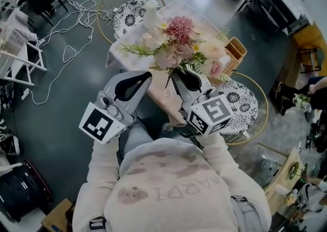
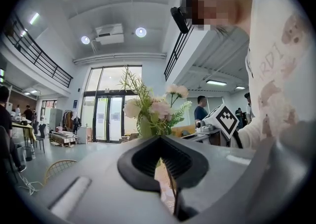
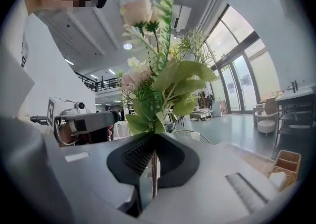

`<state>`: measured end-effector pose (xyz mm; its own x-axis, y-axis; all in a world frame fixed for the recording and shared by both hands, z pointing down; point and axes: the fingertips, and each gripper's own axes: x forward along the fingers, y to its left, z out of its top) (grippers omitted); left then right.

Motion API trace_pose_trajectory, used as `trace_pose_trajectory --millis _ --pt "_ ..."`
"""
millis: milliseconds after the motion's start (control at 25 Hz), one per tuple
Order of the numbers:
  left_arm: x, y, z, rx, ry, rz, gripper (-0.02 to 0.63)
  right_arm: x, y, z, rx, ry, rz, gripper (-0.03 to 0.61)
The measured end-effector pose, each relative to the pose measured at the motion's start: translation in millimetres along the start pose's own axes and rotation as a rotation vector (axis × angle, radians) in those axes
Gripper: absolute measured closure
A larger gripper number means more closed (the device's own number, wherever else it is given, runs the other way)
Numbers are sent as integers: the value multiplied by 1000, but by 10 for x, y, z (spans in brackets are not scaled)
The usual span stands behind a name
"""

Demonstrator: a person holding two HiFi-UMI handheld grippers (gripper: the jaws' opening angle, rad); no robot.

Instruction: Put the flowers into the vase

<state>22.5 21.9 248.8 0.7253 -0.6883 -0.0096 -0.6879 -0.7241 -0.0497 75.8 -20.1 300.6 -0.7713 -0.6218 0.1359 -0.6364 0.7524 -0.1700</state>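
A bunch of pink and white flowers with green sprigs hangs over the small table. My right gripper is shut on its stems, and the flowers rise straight out of its jaw tips. My left gripper sits just left of it, jaws drawn together to a narrow slit with a thin stem in it. From that side, the flowers stand directly above its tips. A white vase stands at the table's far end, beyond the bunch.
A wicker basket sits at the table's right corner. Two wire chairs with patterned cushions flank the table. White cables trail over the floor at the left. People stand in the room behind.
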Motion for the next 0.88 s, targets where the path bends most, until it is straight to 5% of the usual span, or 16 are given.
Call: trace_pose_trajectory --millis 400,880 --pt "-616 999 -168 11 -31 -93 613 1043 388 112 -8 -50 -103 543" --pt "-920 1856 -149 -3 -35 -176 613 1751 305 464 -2 -80 -258 543"
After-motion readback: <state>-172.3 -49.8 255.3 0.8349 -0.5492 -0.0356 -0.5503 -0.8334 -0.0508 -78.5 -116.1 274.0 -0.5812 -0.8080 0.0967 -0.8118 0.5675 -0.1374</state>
